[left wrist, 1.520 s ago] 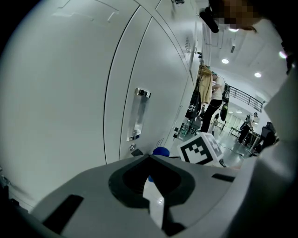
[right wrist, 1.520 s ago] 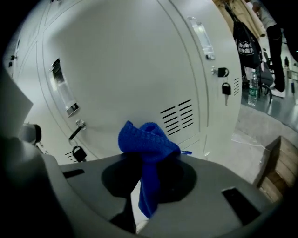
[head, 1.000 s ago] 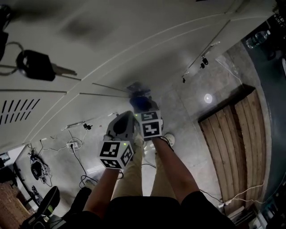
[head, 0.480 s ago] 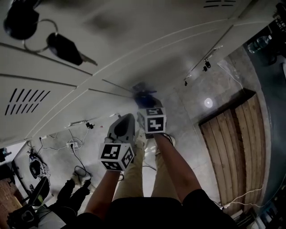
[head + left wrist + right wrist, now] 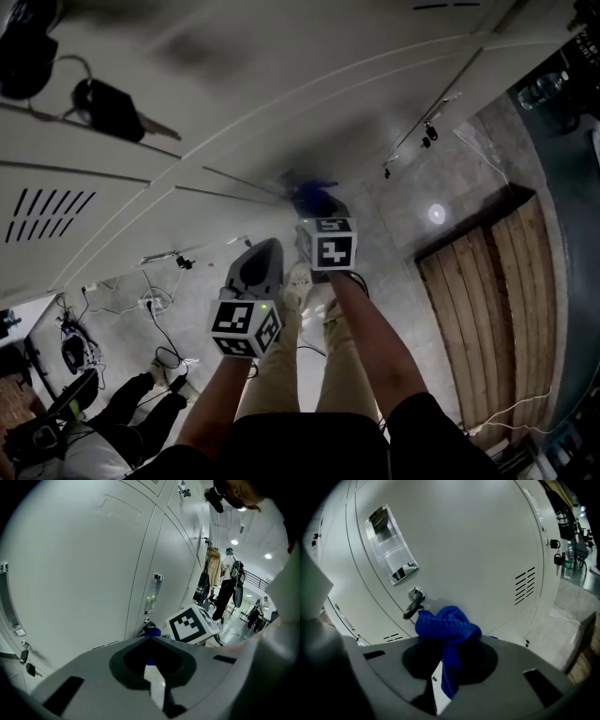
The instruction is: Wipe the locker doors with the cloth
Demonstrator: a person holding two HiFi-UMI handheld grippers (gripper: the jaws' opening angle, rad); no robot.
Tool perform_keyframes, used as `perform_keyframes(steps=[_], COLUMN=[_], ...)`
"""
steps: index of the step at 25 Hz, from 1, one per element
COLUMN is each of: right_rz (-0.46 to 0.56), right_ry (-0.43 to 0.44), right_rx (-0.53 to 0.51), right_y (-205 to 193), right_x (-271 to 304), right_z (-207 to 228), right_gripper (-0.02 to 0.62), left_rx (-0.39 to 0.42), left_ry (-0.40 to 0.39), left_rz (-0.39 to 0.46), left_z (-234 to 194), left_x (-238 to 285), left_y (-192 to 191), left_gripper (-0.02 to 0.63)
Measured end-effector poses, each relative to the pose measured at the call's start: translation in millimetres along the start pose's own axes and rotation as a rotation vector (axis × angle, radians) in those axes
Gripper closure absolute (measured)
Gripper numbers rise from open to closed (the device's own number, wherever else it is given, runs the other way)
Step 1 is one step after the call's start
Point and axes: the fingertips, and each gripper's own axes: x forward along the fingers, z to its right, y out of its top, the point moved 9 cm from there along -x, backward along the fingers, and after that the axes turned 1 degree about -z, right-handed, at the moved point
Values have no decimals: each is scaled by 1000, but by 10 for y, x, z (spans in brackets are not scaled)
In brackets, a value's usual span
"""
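Fingers of our right gripper are clamped on the blue cloth, which bunches above them in front of a pale locker door. We cannot tell whether the cloth touches the door. At 10 o'clock from the cloth sits a lock with a dark key. A recessed handle lies at 11 o'clock and vent slots at 2 o'clock. Our left gripper has its fingers together with nothing between them. It points at the lockers from 8 o'clock of the right gripper, close beside it. A key on a ring hangs from another locker at 10 o'clock in the head view.
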Motion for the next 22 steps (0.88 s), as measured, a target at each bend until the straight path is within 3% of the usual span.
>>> perform_keyframes(steps=[22], right_rz=[31], right_ry=[-116], right_rx=[-8], right_y=[280], right_x=[-101], right_z=[768], right_gripper=[518], left_rx=[19], left_ry=[-2], left_rz=[-16], left_z=[146], left_x=[188], left_y=[76], left_gripper=[597])
